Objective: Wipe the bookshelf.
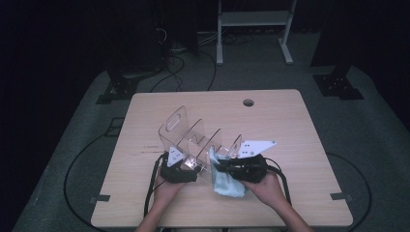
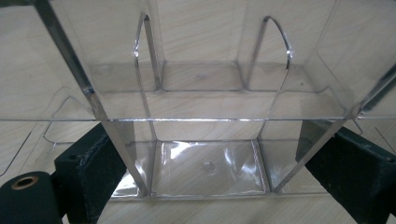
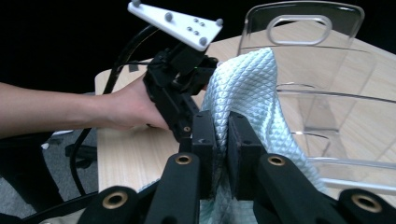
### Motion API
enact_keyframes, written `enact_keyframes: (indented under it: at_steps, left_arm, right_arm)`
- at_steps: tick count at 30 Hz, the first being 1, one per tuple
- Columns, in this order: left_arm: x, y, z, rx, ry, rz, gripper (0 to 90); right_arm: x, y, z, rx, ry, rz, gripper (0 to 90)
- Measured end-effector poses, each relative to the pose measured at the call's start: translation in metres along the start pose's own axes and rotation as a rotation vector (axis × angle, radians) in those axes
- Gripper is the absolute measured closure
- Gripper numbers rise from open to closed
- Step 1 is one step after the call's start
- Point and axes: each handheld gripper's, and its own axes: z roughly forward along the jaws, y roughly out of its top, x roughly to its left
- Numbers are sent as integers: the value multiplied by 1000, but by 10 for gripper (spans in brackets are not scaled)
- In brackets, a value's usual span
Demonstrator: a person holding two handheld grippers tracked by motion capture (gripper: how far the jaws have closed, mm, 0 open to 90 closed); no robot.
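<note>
R gripper (image 1: 227, 169) is clamped tight on the pale blue cloth (image 1: 227, 181), jaws nearly together w/ the fabric pinched between; the cloth is bunched against the near right end of the clear acrylic organizer (image 1: 196, 137), mid-table, near edge. L gripper (image 1: 176, 171) straddles the organizer's near left end, jaws wide on either side of its walls and pressed against them, so it's gripping it.

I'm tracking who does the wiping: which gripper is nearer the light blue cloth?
Right. The right gripper is shut on the light blue cloth. The left gripper is beside it, apart from the cloth, its jaws around the end of the clear acrylic organizer.
</note>
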Motion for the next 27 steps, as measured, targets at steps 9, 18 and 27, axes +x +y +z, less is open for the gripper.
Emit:
enact_keyframes:
  at_steps: [9,18,27]
  left_arm:
    - [0,0,0,-9,-20,4,73]
    - [-4,-1,-1,-25,-58,23,63]
    - [-15,1,-3,-41,-122,53,64]
  right_arm:
    - [-5,-1,-8,-24,-64,17,825]
    - [-13,-8,-16,-54,-78,54,825]
    - [-22,-20,-35,-83,-135,95,824]
